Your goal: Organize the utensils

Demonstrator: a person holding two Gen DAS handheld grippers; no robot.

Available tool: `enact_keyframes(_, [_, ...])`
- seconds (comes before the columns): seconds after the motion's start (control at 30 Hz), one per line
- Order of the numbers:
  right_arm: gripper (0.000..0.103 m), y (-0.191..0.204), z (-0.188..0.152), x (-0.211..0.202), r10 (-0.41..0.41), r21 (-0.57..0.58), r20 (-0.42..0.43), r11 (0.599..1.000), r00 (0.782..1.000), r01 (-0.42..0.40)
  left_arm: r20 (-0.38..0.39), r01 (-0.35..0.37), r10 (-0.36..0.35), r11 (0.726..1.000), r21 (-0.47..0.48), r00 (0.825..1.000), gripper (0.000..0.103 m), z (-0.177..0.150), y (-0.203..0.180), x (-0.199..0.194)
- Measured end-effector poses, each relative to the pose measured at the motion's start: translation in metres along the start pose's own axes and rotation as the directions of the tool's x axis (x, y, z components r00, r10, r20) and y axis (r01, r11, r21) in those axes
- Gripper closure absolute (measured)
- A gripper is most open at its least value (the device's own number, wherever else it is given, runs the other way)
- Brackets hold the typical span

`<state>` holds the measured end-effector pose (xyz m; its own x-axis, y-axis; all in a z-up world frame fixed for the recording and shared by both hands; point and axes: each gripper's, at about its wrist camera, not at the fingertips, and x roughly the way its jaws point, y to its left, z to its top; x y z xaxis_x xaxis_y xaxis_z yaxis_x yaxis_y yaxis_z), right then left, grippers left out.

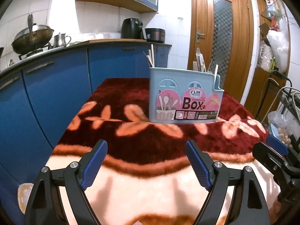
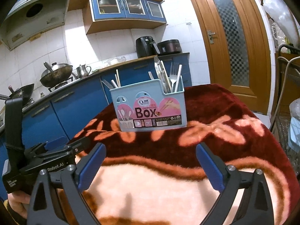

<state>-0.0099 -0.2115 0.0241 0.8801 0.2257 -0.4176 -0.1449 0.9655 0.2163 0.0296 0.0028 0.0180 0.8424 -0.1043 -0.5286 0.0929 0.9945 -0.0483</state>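
A light blue utensil box [image 1: 184, 97] with a pink "Box" label stands upright on the red and cream flowered blanket [image 1: 142, 193]. Chopsticks [image 1: 151, 56] stick up from its left compartment. In the right wrist view the same box [image 2: 150, 108] holds a fork [image 2: 174, 75], chopsticks [image 2: 118, 78] and other utensils. My left gripper [image 1: 146, 150] hovers open over the blanket in front of the box, nothing between its blue pads. My right gripper [image 2: 151, 152] is likewise open and empty, a little short of the box.
Blue kitchen cabinets [image 1: 56, 93] with a wok [image 1: 31, 37] and a steel kettle [image 1: 61, 40] run along the left. A wooden door [image 1: 221, 43] stands behind the box. A wire rack [image 1: 286, 112] with bags crowds the right edge. The other gripper [image 2: 46, 161] shows at lower left.
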Motion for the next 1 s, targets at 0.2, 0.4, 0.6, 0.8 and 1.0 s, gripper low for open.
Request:
enact_keyframes(0.2, [0.004,-0.0004,-0.0014,-0.0003,-0.001,0.000,0.001,1.000,1.000,0.001,-0.003,-0.002,0.002,1.000,-0.006,1.000,0.017,-0.0008,0.0008,0.0017])
enact_keyframes(0.4, [0.004,0.0001,-0.0020,-0.0010,-0.001,-0.001,0.003,1.000,1.000,0.001,-0.004,-0.005,0.005,1.000,-0.007,1.000,0.017,-0.0014,0.0009,0.0025])
enact_keyframes(0.6, [0.004,0.0002,-0.0018,-0.0012,0.000,-0.001,0.004,1.000,1.000,0.000,-0.003,-0.006,0.006,1.000,-0.008,1.000,0.017,-0.0016,0.0012,0.0028])
enact_keyframes(0.8, [0.004,0.0009,-0.0024,-0.0010,0.001,-0.004,0.004,1.000,1.000,-0.001,0.000,0.001,-0.001,1.000,-0.017,1.000,0.017,-0.0022,0.0010,0.0024])
enact_keyframes(1.0, [0.004,0.0012,-0.0022,-0.0012,0.000,-0.002,0.005,1.000,1.000,0.000,0.007,0.002,-0.002,1.000,-0.022,1.000,0.017,-0.0011,0.0014,0.0006])
